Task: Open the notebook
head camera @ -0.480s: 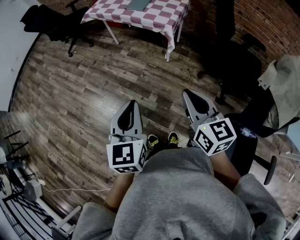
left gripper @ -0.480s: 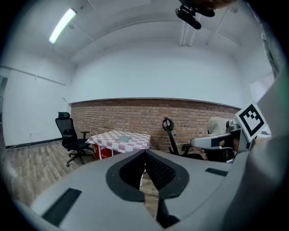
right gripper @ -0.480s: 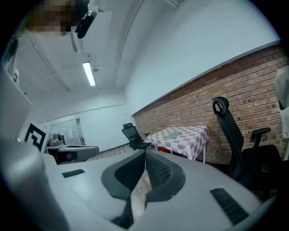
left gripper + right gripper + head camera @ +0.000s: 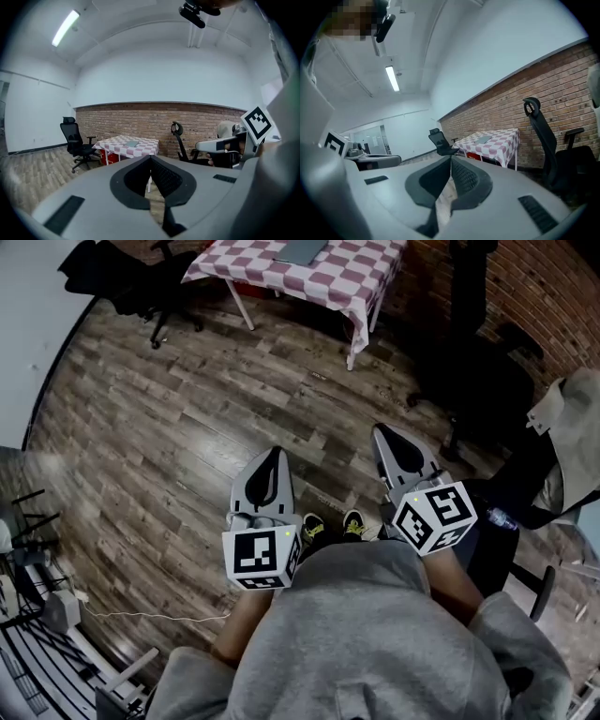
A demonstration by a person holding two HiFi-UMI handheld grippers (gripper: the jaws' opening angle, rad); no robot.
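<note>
A closed grey notebook lies on a table with a red-and-white checkered cloth at the far side of the room; it also shows as the notebook in the left gripper view and the notebook in the right gripper view. I stand well back from it. My left gripper and right gripper are held side by side in front of my body, pointing toward the table. Both have their jaws together with nothing between them.
Wooden floor lies between me and the table. A black office chair stands left of the table; another black chair and a chair draped with a light jacket stand at the right. A wire rack is at lower left. A brick wall runs behind the table.
The table and floor have slid a little right and down in the head view. Both grippers keep the same pose in front of me, still shut.
</note>
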